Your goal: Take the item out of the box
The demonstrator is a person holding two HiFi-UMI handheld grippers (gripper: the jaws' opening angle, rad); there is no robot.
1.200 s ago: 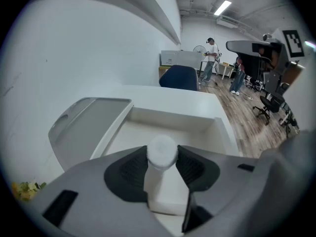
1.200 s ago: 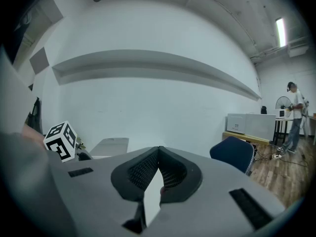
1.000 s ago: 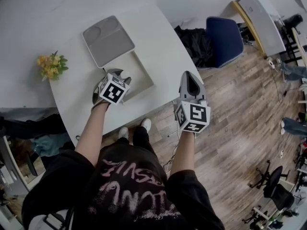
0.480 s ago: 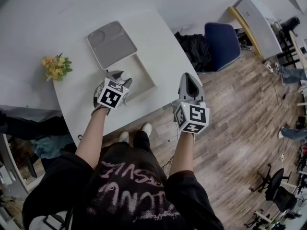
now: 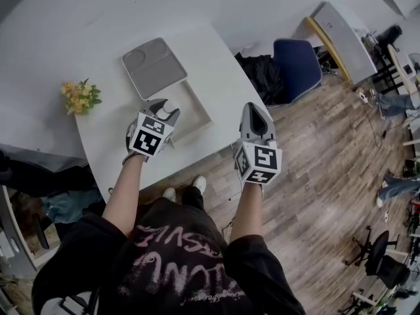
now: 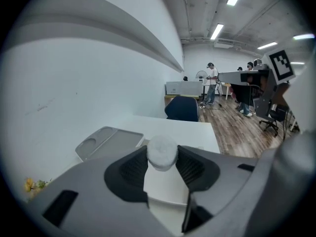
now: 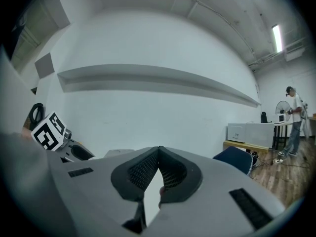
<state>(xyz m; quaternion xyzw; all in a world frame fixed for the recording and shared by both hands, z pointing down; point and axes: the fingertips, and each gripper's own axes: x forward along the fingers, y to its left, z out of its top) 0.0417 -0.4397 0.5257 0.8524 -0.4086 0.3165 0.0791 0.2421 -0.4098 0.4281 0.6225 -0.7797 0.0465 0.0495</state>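
The item (image 6: 162, 151), a small white round piece, is clamped in the left tool (image 5: 164, 108) just above the open box (image 5: 199, 115) at center-left of the head view, so it looks lifted out and only needs setting on the tabletop (image 5: 223, 77), while the right tool (image 7: 158, 154) is pinched closed and empty.

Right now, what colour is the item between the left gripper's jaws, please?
The item is white; left gripper view.

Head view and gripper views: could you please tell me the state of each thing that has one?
left hand-held gripper: shut on the white round item.
white round item: gripped between the jaws.
right hand-held gripper: shut, nothing between the jaws.
box: open.
lid: lying flat on the table beside the box.
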